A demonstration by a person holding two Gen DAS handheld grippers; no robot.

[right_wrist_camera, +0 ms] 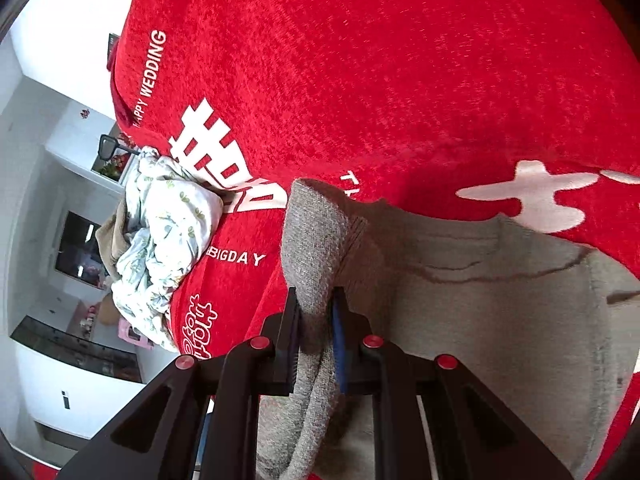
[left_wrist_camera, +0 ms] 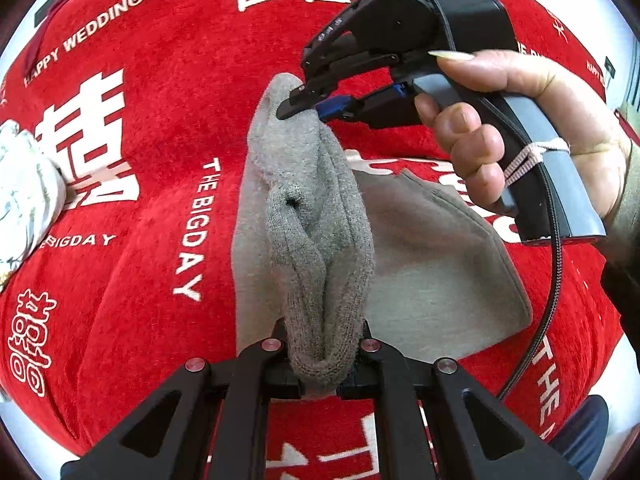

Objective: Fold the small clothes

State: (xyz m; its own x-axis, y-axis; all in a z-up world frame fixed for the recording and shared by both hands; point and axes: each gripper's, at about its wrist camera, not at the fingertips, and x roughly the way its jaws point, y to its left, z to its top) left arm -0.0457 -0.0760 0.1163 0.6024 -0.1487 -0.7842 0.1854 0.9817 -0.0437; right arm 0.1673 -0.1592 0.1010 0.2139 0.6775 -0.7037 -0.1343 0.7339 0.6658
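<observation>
A small grey garment (left_wrist_camera: pixel 432 272) lies on the red cloth, with one edge lifted into a bunched ridge (left_wrist_camera: pixel 316 240). My left gripper (left_wrist_camera: pixel 320 364) is shut on the near end of that ridge. In the left wrist view my right gripper (left_wrist_camera: pixel 300 108) pinches the far end, held by a hand (left_wrist_camera: pixel 520 120). The right wrist view shows the right gripper (right_wrist_camera: pixel 316 336) shut on a grey fold (right_wrist_camera: pixel 312 256), while the rest of the garment (right_wrist_camera: pixel 500 320) spreads flat to the right.
A red cloth with white lettering (left_wrist_camera: pixel 160 120) covers the whole work surface. A crumpled white floral garment (right_wrist_camera: pixel 168 236) lies at the cloth's left edge, also seen as a white bundle (left_wrist_camera: pixel 24 188). Beyond that edge are white room furnishings (right_wrist_camera: pixel 48 160).
</observation>
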